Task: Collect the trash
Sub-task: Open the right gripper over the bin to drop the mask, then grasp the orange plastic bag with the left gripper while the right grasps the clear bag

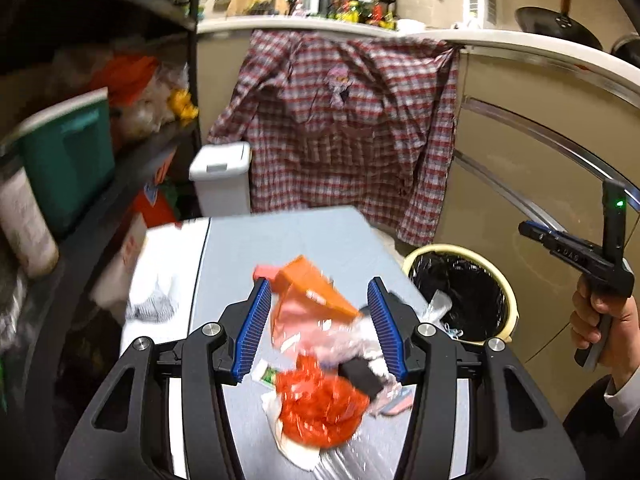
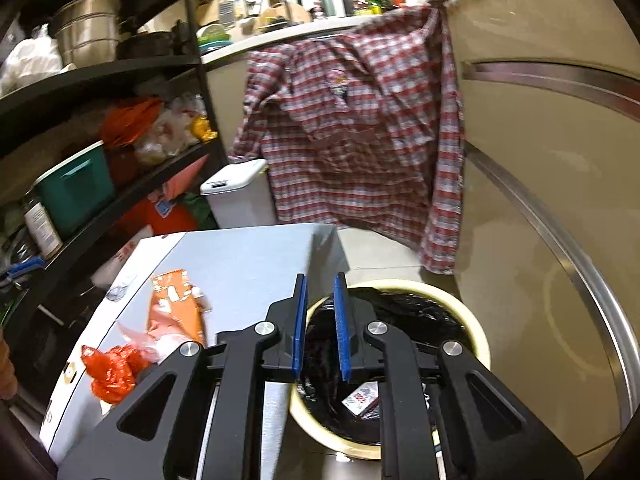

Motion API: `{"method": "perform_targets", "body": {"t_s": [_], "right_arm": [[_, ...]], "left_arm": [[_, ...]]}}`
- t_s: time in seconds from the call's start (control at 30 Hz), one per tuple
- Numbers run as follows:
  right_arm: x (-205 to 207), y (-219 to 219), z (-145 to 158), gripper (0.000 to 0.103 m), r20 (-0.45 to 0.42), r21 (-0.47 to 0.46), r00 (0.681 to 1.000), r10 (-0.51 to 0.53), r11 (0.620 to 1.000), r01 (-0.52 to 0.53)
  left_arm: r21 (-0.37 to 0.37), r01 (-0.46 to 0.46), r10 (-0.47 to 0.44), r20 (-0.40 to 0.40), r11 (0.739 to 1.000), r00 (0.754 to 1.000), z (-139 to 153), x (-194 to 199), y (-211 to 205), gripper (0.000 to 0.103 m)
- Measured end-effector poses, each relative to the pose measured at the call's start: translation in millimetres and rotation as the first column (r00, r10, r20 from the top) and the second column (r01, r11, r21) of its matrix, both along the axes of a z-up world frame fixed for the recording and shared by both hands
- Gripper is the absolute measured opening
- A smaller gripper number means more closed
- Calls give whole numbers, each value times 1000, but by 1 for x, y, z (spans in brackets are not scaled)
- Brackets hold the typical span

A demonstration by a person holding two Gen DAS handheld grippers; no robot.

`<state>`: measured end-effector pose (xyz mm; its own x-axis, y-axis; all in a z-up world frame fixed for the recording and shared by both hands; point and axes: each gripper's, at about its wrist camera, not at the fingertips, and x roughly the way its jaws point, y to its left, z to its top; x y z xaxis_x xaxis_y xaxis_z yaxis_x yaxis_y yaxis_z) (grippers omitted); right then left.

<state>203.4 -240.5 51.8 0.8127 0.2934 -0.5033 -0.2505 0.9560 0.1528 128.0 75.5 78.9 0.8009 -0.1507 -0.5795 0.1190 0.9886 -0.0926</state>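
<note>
A heap of trash lies on a grey table (image 1: 296,236): an orange carton (image 1: 316,284), a pink wrapper (image 1: 304,328), a crumpled red plastic bag (image 1: 320,404) and a black piece (image 1: 360,374). My left gripper (image 1: 322,302) is open above the heap, its blue pads either side of the orange carton. A cream bin with a black liner (image 2: 400,320) stands right of the table and holds some trash (image 2: 360,400). My right gripper (image 2: 320,298) is empty over the bin's rim, jaws a narrow gap apart. The orange carton (image 2: 174,308) and the red bag (image 2: 112,372) show to its left.
A plaid shirt (image 1: 344,128) hangs from the counter behind the table. A white lidded bin (image 1: 220,180) stands by a dark shelf (image 1: 132,168) full of boxes and bags on the left. Beige cabinet doors (image 2: 540,200) close the right side. White paper (image 1: 160,268) covers the table's left part.
</note>
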Motion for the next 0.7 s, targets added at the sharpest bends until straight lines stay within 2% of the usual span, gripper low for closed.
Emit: {"method": "perform_targets", "body": {"t_s": [0.1,0.27,0.7], "right_arm": [[-3,15,-2,14,0,10,999,40,999,-40],[-7,45,-8,14,-3,6,994,108,994,-108],[-2,114,-31,15,-42,-40,970,240,970,-242]], "left_arm": [[-35,-9,8,-43,999,999,-13,0,8,50],[-44,-2,-2,-103,999,995,-34,0,11,50],[0,54,-53,-209,999,976,-78,0,0,51]]}}
